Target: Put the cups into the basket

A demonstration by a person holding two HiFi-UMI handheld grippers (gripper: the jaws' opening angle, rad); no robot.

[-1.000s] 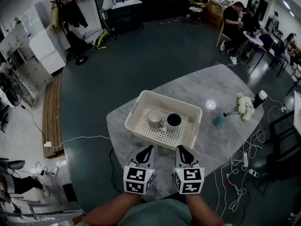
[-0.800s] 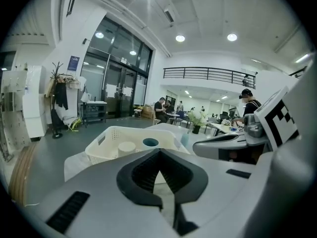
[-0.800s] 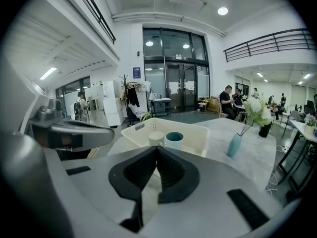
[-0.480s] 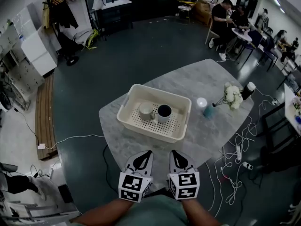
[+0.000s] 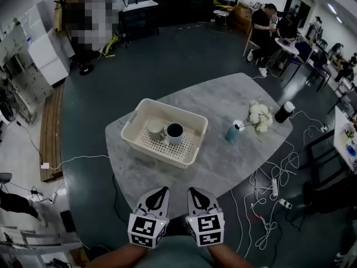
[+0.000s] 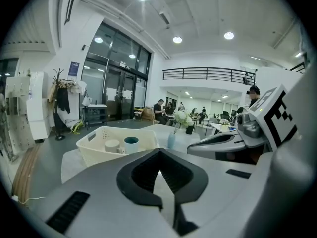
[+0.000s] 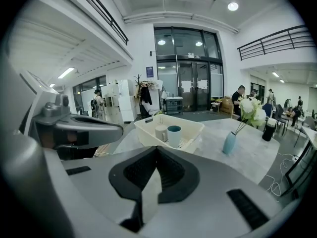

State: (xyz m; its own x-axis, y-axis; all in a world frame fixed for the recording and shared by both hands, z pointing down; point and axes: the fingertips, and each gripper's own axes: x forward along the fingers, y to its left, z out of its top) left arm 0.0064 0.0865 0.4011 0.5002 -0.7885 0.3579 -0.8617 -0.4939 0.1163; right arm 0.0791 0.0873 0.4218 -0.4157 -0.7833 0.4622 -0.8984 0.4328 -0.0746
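Note:
A cream perforated basket (image 5: 133,141) stands on the grey marble table (image 5: 234,102). Two cups sit upright inside it: a beige cup (image 5: 154,130) and, touching its right side, a white cup with a dark inside (image 5: 174,132). Both show in the left gripper view too, beige cup (image 6: 112,145) and white cup (image 6: 131,144), inside the basket (image 6: 94,150). The right gripper view has the basket (image 7: 190,128) ahead. My left gripper (image 5: 162,190) and right gripper (image 5: 193,190) hang side by side off the table's near edge, over the floor. Both are shut and hold nothing.
A blue vase (image 5: 232,132) with white flowers (image 5: 257,115) and a dark cylinder with a white top (image 5: 285,111) stand on the table right of the basket. Cables (image 5: 268,188) lie on the floor at the right. People sit at a far table (image 5: 270,21).
Both grippers have drawn back from the table edge toward the person's body, still side by side. The table and basket now lie farther off and more to the left.

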